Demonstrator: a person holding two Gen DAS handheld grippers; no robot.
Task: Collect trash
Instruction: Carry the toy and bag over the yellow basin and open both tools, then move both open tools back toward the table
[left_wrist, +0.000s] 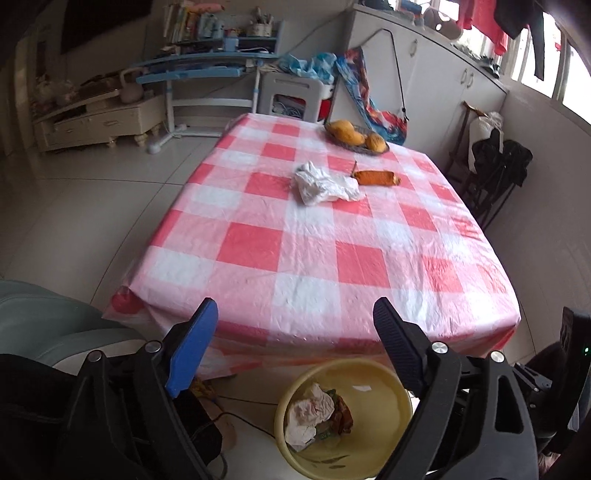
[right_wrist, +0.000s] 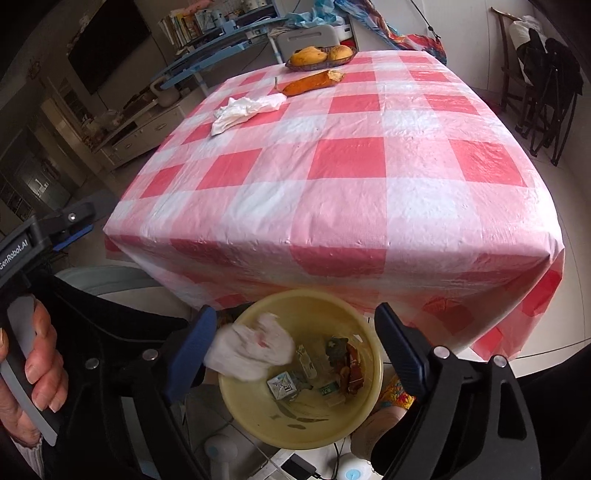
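Observation:
A yellow bin (left_wrist: 380, 402) stands on the floor below the table's near edge. Inside it are a crumpled white tissue (left_wrist: 308, 411) and several wrappers (left_wrist: 341, 415). My left gripper (left_wrist: 295, 308) is open above the bin with nothing between its fingers. My right gripper (right_wrist: 294, 308) is also open over the bin (right_wrist: 258, 413). A blurred white tissue (right_wrist: 251, 350) hangs beside its blue finger (right_wrist: 192, 347), over the bin's left rim, and no pad presses on it. On the checked tablecloth (left_wrist: 295, 258) lie another crumpled tissue (left_wrist: 325, 184) (right_wrist: 247, 110) and an orange food scrap (left_wrist: 376, 178) (right_wrist: 310, 83).
A basket of yellow fruit (left_wrist: 356, 138) (right_wrist: 319, 55) sits at the table's far end. A person's hand (right_wrist: 37, 362) holds the left gripper's handle at the left. Cables and small devices (right_wrist: 295, 465) lie on the floor by the bin. Folded chairs (left_wrist: 495, 173) stand right of the table.

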